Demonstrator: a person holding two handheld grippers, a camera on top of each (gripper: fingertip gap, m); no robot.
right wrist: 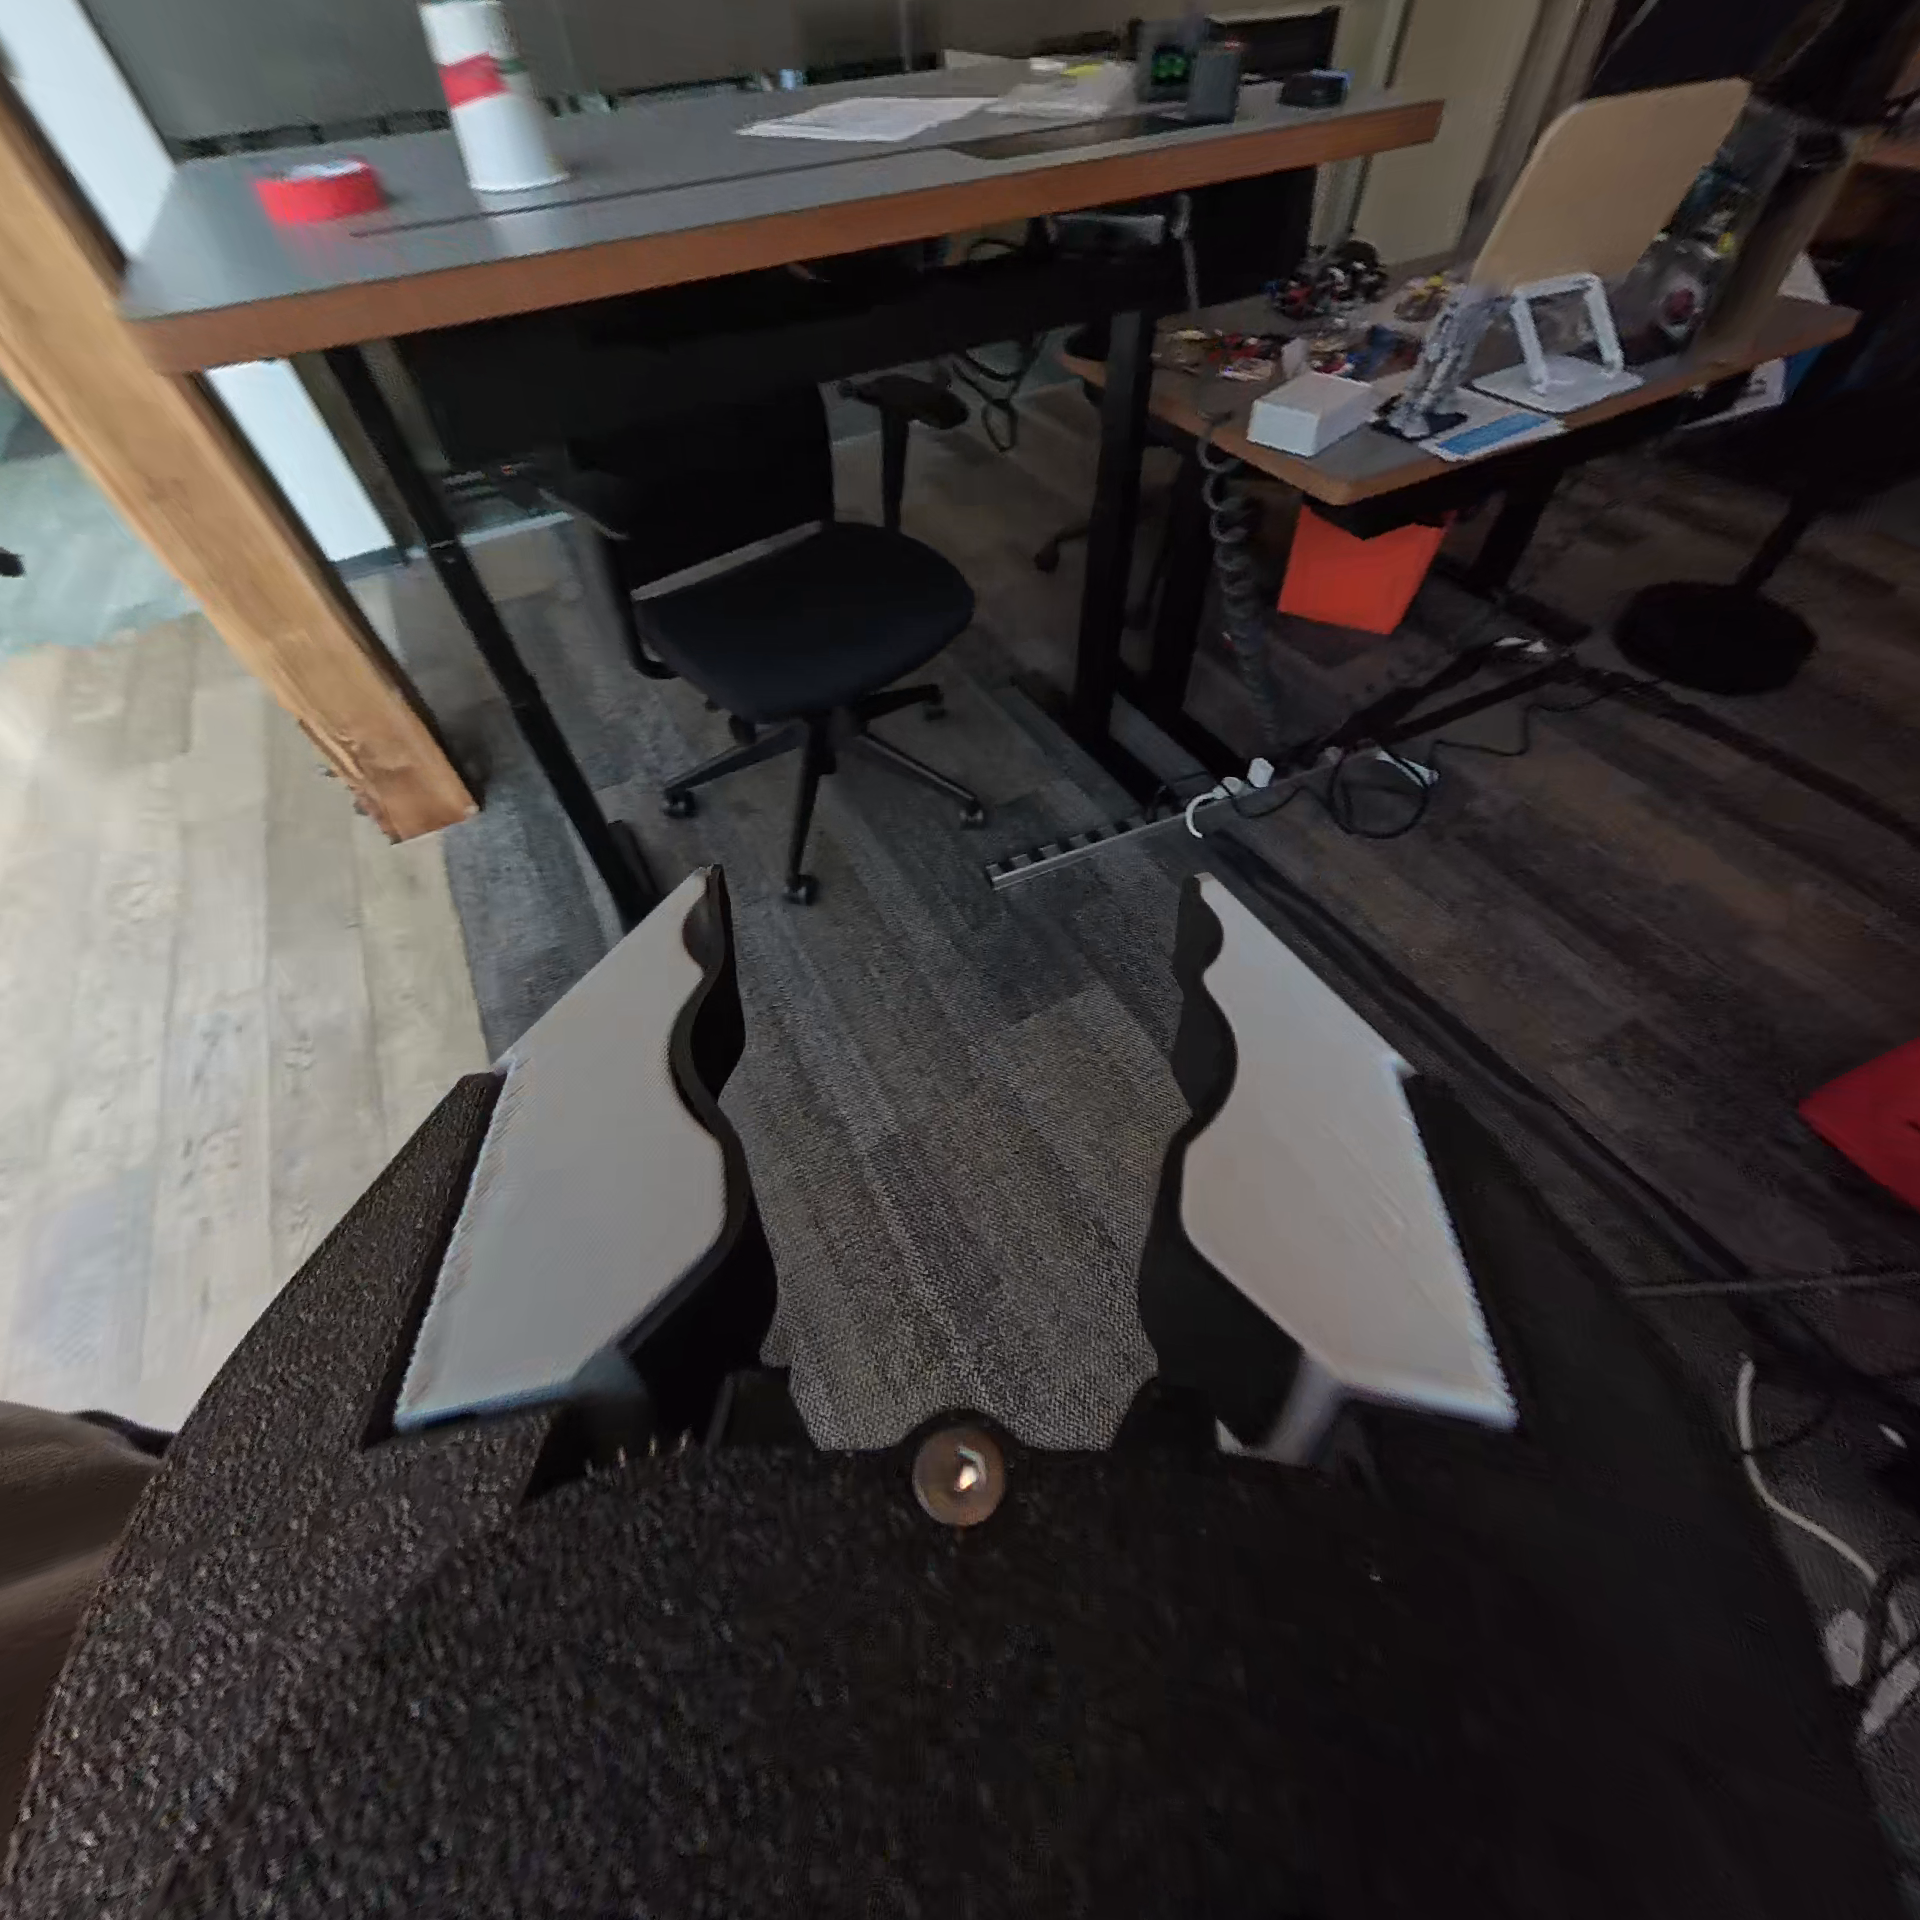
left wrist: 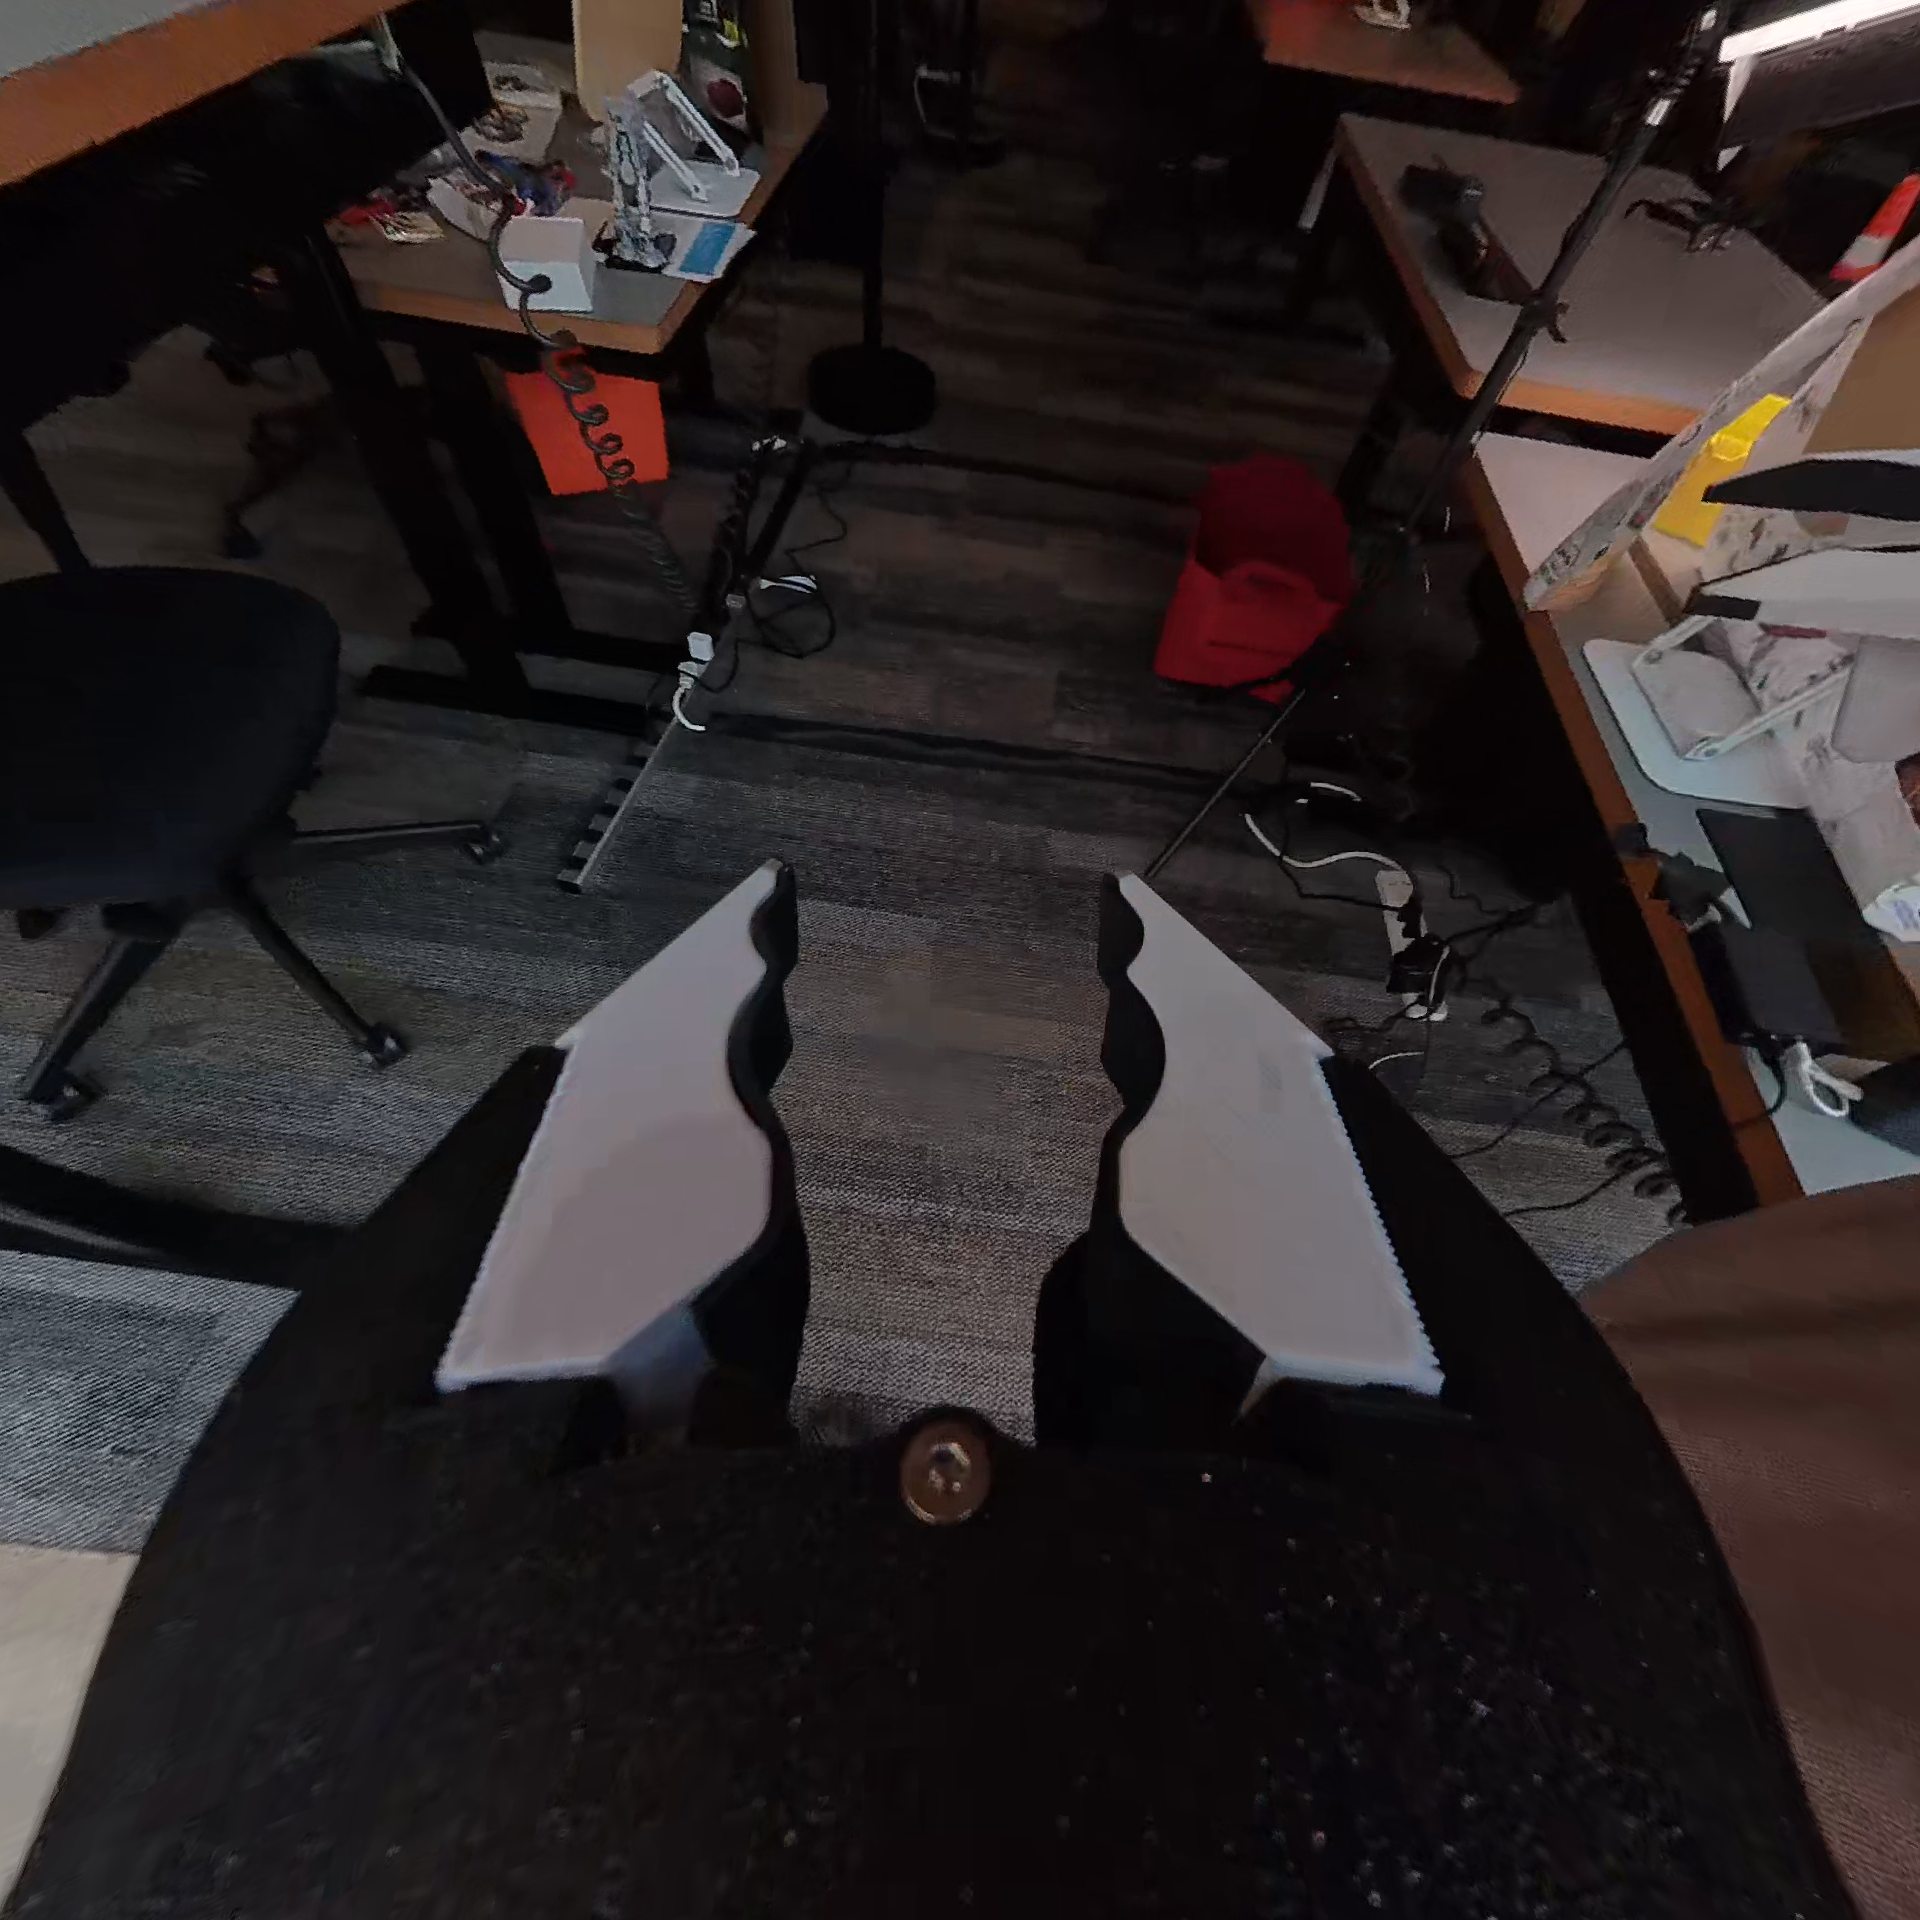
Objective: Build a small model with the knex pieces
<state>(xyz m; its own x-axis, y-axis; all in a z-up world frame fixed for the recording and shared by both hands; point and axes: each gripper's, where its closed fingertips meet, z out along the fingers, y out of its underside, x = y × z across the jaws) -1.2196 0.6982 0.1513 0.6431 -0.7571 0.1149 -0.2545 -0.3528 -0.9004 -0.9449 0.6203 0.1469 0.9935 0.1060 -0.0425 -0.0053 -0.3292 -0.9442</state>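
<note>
Left gripper [left wrist: 945,883]: jaws spread wide, nothing between them; held in the air above grey carpet [left wrist: 935,1143], touching nothing. A brown sleeve [left wrist: 1787,1455] at 4 o'clock.

Around it, near to far:
- Black chair [left wrist: 156,748], 9 o'clock, on the carpet.
- Power strip [left wrist: 1403,935] with tangled cords, 2 o'clock, beside the leg of a desk [left wrist: 1558,644].
- Right gripper's tips, white and black, at the 3 o'clock edge over that desk, beside a yellow block [left wrist: 1735,468].
- Red bag [left wrist: 1257,582], 1 o'clock, on the floor.
- Orange bin [left wrist: 582,426], 11 o'clock, hung under a far table [left wrist: 623,312] that carries a white box [left wrist: 551,260] and a small figure [left wrist: 634,187].

Right gripper [right wrist: 956,883]: jaws likewise wide apart and empty, over the same carpet [right wrist: 935,1143], in contact with nothing.

Around it, near to far:
- Wooden post [right wrist: 208,499], 10 o'clock, at the edge of pale plank flooring [right wrist: 187,987].
- Chair [right wrist: 800,623], 12 o'clock, under a grey desk [right wrist: 727,208].
- Red tape roll [right wrist: 320,189] and white cylinder [right wrist: 499,94] on that desk, 11 o'clock.
- Bin [right wrist: 1351,571] and cluttered table [right wrist: 1403,457], 1 o'clock.

Status: neither gripper grips or touches any item; no handled object can be identified, so no work done or outstanding is evident.
</note>
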